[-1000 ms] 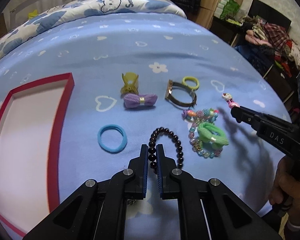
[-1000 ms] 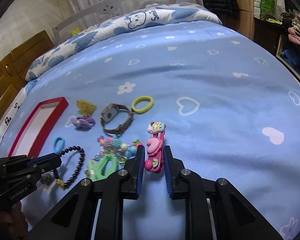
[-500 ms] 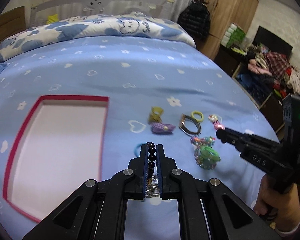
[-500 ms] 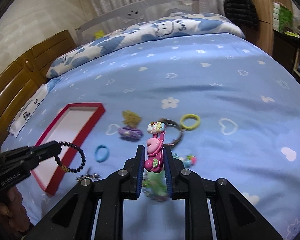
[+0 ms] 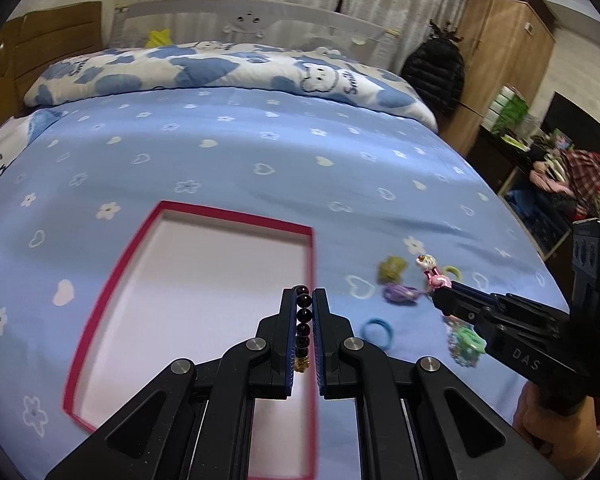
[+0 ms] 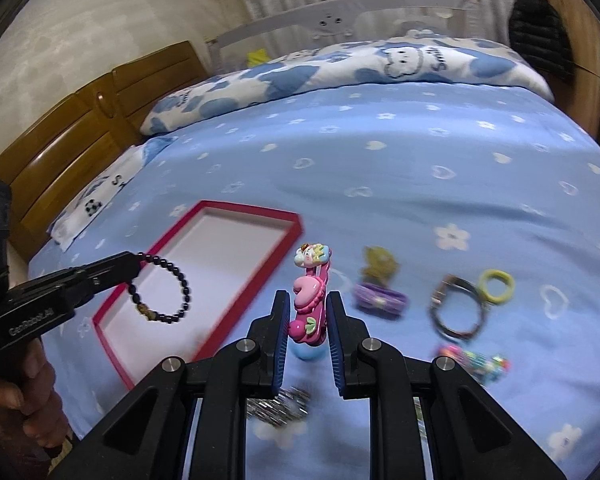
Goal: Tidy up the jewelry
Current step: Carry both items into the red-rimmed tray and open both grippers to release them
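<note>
My left gripper (image 5: 303, 300) is shut on a black bead bracelet (image 5: 302, 320) and holds it in the air over the right edge of the red-rimmed tray (image 5: 112, 280). In the right wrist view the bracelet (image 6: 160, 292) hangs from that gripper (image 6: 134, 261) above the tray (image 6: 256, 216). My right gripper (image 6: 307, 300) is shut on a pink cartoon hair clip (image 6: 310, 296), lifted above the bed; it also shows in the left wrist view (image 5: 432, 270).
On the blue sheet right of the tray lie a yellow claw clip (image 6: 378, 260), a purple bow (image 6: 378, 300), a watch (image 6: 456, 312), a yellow hair tie (image 6: 498, 286), a blue hair tie (image 5: 376, 332), a green scrunchie (image 5: 466, 344) and colourful beads (image 6: 472, 362).
Both grippers have lifted their items off the bed and moved left. The bracelet now hangs over the tray; the hair clip has come closer to the tray.
</note>
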`<control>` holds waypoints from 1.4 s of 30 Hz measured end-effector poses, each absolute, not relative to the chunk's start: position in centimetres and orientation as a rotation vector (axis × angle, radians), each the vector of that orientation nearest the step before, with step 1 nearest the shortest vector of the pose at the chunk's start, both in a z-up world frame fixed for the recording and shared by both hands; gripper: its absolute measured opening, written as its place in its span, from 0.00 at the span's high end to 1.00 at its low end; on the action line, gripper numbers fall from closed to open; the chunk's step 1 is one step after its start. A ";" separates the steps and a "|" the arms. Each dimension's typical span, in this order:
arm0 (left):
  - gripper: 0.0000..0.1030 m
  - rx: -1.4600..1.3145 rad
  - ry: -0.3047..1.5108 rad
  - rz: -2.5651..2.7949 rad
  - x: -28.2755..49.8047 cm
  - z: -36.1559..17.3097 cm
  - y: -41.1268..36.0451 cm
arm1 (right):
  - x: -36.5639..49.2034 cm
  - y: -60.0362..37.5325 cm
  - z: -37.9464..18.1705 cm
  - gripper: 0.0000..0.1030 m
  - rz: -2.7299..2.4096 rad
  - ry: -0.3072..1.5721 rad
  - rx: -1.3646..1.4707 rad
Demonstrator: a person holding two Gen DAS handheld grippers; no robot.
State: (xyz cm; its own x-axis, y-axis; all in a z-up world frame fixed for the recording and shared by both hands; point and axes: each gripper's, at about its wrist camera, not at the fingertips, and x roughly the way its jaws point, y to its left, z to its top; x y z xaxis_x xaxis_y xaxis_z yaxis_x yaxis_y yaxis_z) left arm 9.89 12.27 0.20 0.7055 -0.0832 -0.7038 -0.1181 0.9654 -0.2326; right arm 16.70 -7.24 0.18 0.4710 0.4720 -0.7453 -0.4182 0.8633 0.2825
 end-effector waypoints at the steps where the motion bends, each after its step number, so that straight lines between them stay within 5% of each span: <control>1: 0.94 -0.274 0.793 0.027 10.4 0.3 12.6 | 16.9 -6.5 0.1 0.83 0.560 0.932 0.062; 42: 0.93 -0.337 1.041 0.227 22.8 -8.9 19.9 | 25.6 7.8 -9.0 0.83 0.687 1.126 -0.101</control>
State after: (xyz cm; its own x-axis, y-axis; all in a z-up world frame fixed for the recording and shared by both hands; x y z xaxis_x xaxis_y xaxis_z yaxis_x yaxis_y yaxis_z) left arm 22.78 19.94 -8.89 0.4888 0.0249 -0.8721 -0.3406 0.9257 -0.1645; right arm 25.59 7.78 -9.05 0.2497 0.4545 -0.8550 -0.5526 0.7920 0.2596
